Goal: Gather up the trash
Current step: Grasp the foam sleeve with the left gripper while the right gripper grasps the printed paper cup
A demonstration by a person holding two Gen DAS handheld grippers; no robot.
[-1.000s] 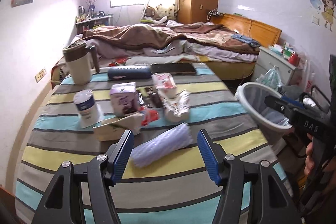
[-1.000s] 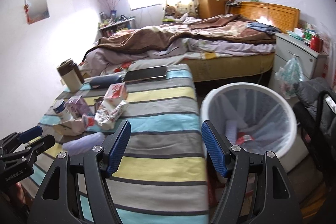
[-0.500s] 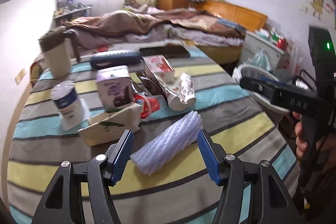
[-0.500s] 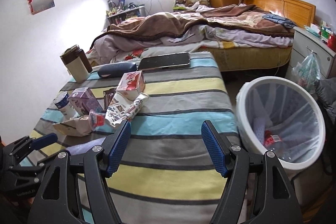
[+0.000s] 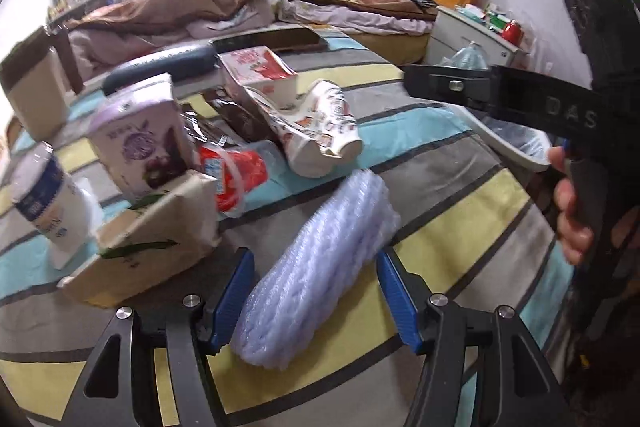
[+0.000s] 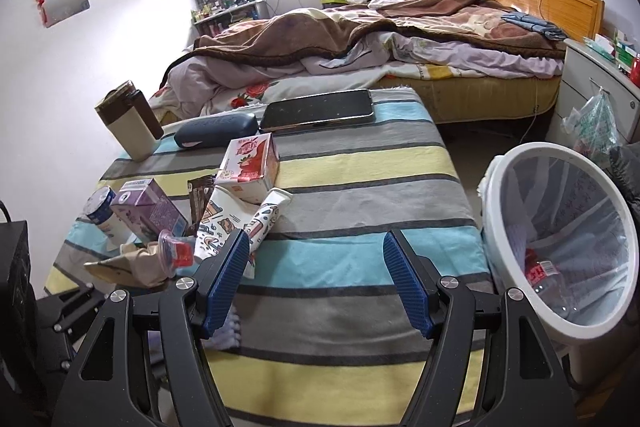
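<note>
One bottle [image 6: 546, 277] in bin [image 6: 500, 187] | tabletop [image 6: 360, 255] litter remains | left hand-held gripper [image 5: 316, 291] apart around foam roll [image 5: 320, 267] | right hand-held gripper [image 6: 314, 281] apart, empty

The letters "DAS" stand in grey on the black body of the right gripper [image 5: 568, 111], seen from the left wrist view. The purple carton [image 5: 140, 143], the red carton [image 6: 250, 163] and the white bottle [image 5: 40, 195] carry printing, but it is too blurred to read.
</note>
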